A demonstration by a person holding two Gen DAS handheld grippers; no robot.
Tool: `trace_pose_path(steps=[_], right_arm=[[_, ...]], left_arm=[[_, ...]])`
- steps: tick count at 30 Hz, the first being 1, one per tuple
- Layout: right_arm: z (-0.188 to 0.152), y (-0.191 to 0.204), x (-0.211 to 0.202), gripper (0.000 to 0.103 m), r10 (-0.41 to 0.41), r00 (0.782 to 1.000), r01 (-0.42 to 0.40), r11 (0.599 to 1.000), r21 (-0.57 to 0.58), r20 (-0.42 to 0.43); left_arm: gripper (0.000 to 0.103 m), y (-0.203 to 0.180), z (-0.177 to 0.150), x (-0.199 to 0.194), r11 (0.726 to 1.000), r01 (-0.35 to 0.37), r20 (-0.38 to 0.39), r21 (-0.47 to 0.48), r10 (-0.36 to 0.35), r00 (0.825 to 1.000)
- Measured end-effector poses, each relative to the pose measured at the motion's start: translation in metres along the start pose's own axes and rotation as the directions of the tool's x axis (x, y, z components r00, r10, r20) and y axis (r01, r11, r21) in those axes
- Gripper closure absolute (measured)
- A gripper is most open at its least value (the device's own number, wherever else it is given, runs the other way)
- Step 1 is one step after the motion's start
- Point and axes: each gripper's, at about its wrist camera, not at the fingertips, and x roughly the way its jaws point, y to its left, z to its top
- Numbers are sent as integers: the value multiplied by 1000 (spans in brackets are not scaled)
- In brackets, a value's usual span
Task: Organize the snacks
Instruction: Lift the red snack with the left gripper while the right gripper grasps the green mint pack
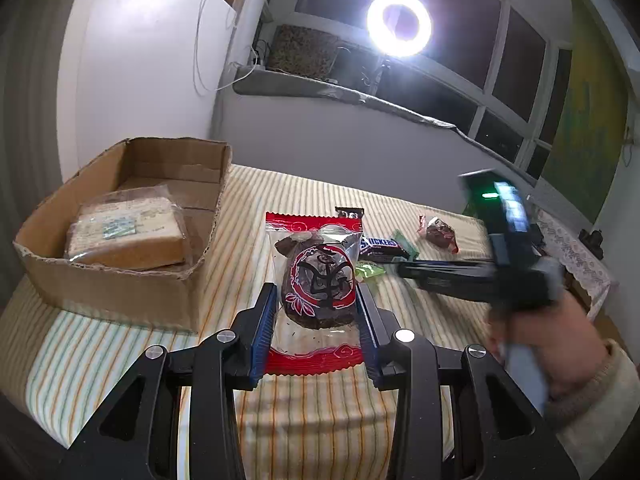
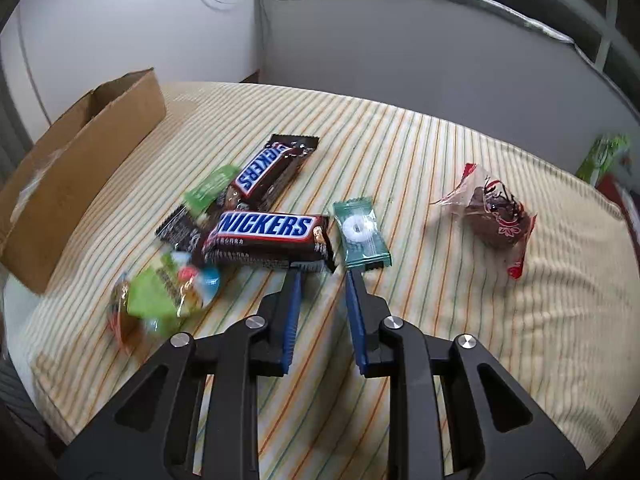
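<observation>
My left gripper [image 1: 316, 292] is shut on a red-and-clear packet holding a dark cake [image 1: 318, 288], lifted above the striped cloth. A cardboard box [image 1: 120, 280] with a wrapped sandwich [image 1: 128, 236] sits to its left. My right gripper [image 2: 322, 276] is open and empty, its tips at the near edge of a Snickers bar [image 2: 266, 236] and a green mint packet [image 2: 360, 232]. A second Snickers bar [image 2: 272, 168], a small green packet [image 2: 212, 188], a green jelly cup [image 2: 168, 296] and another cake packet [image 2: 496, 220] lie on the cloth. The right gripper also shows in the left wrist view [image 1: 404, 268].
The table has a striped cloth [image 2: 440, 320] and stands against a grey wall [image 1: 340, 148] under a window. A ring light [image 1: 399, 24] shines at the back. The box also shows at the left in the right wrist view [image 2: 80, 172]. A green packet [image 2: 604, 156] lies beyond the right edge.
</observation>
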Motion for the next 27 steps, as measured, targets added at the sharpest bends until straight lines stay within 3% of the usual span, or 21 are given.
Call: trace_pose_path(steps=[1, 7, 8, 9, 11, 14, 18, 22, 24, 27], right_arm=[[0, -2, -1, 98, 9, 1000, -9, 1000, 12, 4], [-16, -10, -14, 98, 5, 1000, -5, 999, 37, 9], [-16, -13, -17, 93, -4, 1000, 3, 999, 41, 15], [-14, -18, -21, 79, -13, 1000, 12, 999, 47, 26], [-4, -28, -22, 62, -33, 998, 31, 998, 54, 48], [18, -31, -1, 55, -20, 1000, 20, 1000, 11, 11], [34, -29, 25, 55, -28, 998, 25, 999, -47, -58], [38, -21, 27, 55, -8, 999, 3, 995, -96, -50], [39, -17, 28, 78, 22, 999, -27, 994, -105, -47], [37, -12, 27, 78, 7, 999, -12, 993, -116, -41]], left_arm=[[66, 0, 0, -1, 1000, 0, 1, 5, 0, 1000], [66, 4, 3, 3, 1000, -1, -2, 5, 1, 1000], [66, 5, 2, 3, 1000, -2, -4, 2, 2, 1000], [66, 6, 2, 4, 1000, -3, -7, -1, 3, 1000], [66, 8, 1, 3, 1000, -6, -9, -9, 6, 1000], [66, 9, 2, 3, 1000, -2, -10, -18, 2, 1000], [66, 7, 4, 7, 1000, 2, -14, -17, -2, 1000], [66, 4, 7, 12, 1000, 2, -13, 0, -2, 1000], [66, 4, 9, 14, 1000, 1, -11, 8, -1, 1000], [66, 3, 8, 19, 1000, 1, -19, 11, 0, 1000]])
